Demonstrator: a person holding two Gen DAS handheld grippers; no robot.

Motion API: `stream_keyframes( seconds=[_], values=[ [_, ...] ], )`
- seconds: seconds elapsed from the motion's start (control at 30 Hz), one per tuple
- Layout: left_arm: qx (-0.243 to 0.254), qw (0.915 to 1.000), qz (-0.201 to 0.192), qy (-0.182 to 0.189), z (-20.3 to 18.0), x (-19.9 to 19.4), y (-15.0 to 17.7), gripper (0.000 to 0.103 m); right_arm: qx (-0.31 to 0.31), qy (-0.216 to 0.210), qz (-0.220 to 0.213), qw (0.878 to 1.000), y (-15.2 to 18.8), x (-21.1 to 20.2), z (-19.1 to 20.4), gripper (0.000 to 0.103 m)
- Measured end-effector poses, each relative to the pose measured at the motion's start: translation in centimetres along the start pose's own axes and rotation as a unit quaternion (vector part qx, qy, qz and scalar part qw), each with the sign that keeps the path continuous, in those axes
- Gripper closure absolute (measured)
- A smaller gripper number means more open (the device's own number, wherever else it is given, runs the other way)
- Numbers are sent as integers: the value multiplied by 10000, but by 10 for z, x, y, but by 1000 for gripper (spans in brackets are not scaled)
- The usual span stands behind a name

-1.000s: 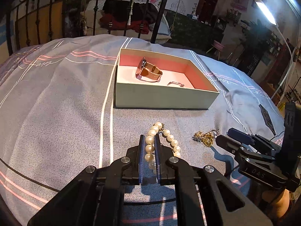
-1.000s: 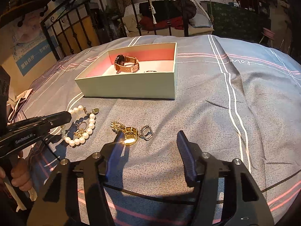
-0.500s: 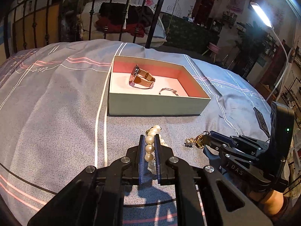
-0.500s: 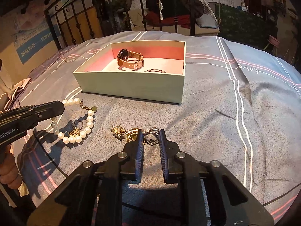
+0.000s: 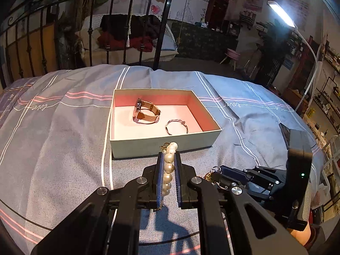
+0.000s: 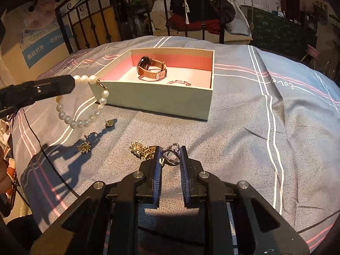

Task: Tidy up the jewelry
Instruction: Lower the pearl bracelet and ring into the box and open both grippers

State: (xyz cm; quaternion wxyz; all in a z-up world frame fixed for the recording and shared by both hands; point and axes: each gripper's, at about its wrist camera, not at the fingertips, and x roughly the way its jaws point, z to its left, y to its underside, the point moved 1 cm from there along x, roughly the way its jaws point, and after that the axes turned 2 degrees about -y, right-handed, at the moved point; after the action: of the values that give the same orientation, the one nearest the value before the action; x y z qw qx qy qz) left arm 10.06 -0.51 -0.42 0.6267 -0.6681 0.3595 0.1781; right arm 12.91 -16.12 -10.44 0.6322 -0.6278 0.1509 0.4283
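My left gripper (image 5: 169, 155) is shut on a pearl bracelet (image 5: 168, 166) and holds it above the bed, just in front of the open box (image 5: 165, 143). In the right wrist view the bracelet (image 6: 85, 106) hangs from the left gripper's tip (image 6: 70, 84) beside the box's near left corner. My right gripper (image 6: 171, 152) is shut on a silver ring (image 6: 171, 156) with gold jewelry (image 6: 141, 148) attached, low over the bedspread. The box holds a tan-strapped watch (image 5: 145, 113) and a thin bangle (image 5: 176, 126).
A gold earring and ring (image 6: 88, 141) and a small dark charm (image 6: 109, 123) lie on the grey striped bedspread (image 6: 255, 127) left of my right gripper. A black iron bed frame (image 5: 157, 31) stands behind the box. A lamp (image 5: 280, 12) shines at the far right.
My left gripper has lifted the pearl bracelet off the bed toward the box. My right gripper closed from wide open onto the silver ring and gold jewelry.
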Motion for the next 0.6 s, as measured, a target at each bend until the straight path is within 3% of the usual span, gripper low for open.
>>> stream_keyframes(
  seconds=[0.1, 0.27, 0.43, 0.6],
  values=[
    [-8, 10000, 3, 11, -1, -1, 0, 94, -34, -13, 17, 10000, 1, 1, 0, 83],
    [-64, 10000, -40, 9, -1, -4, 1, 94, 28, 24, -139, 9999, 4, -5, 1, 60],
    [-74, 10000, -34, 39, 0, -5, 2, 94, 238, 40, -72, 9997, 4, -2, -6, 61],
    [-68, 10000, -19, 65, 0, -7, 2, 94, 172, 110, 103, 9997, -2, 6, -6, 71]
  ],
)
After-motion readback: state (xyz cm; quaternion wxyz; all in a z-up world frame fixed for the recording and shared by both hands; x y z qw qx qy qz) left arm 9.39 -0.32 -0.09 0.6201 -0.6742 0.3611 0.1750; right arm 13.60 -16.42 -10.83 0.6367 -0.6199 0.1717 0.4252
